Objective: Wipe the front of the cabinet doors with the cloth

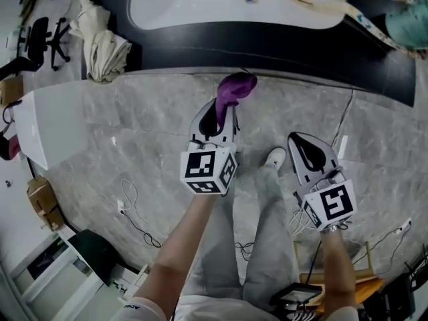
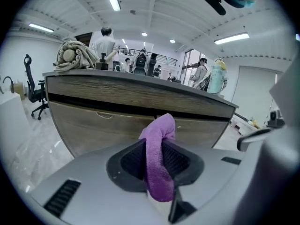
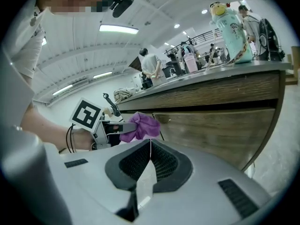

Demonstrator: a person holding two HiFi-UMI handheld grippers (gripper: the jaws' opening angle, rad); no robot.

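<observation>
Cloth check: the purple cloth (image 2: 159,158) is clamped in the left gripper (image 2: 159,146). Both jaws squeeze it in the middle, so one end pokes up past the tips and the other hangs down behind them. In the head view, the bunched end (image 1: 235,89) sticks out ahead of the left gripper (image 1: 226,107), right at the edge of the dark countertop (image 1: 281,49). The right gripper view shows the same wad (image 3: 140,127) held up near the wooden cabinet doors (image 3: 211,125). It's really close, but I honestly can't tell if it's touching the wood.

The right gripper (image 3: 150,144) has its jaws closed tip to tip with nothing between them. It sits off to the side, further back from the cabinet than the left one (image 1: 299,140).

From the left gripper view, the cloth tip lines up with the seam between two door fronts (image 2: 93,125), just under the dark gap below the top. A beige bundle of fabric (image 2: 72,55) sits on the countertop to the left, and a green bottle with a cartoon topper (image 2: 216,76) sits to the right.

Under it all is grey marble-look floor (image 1: 134,132) with some loose cables (image 1: 134,212), plus the person's grey trousers and a white shoe (image 1: 274,158). A black office chair (image 1: 47,39) is off to the far left.
</observation>
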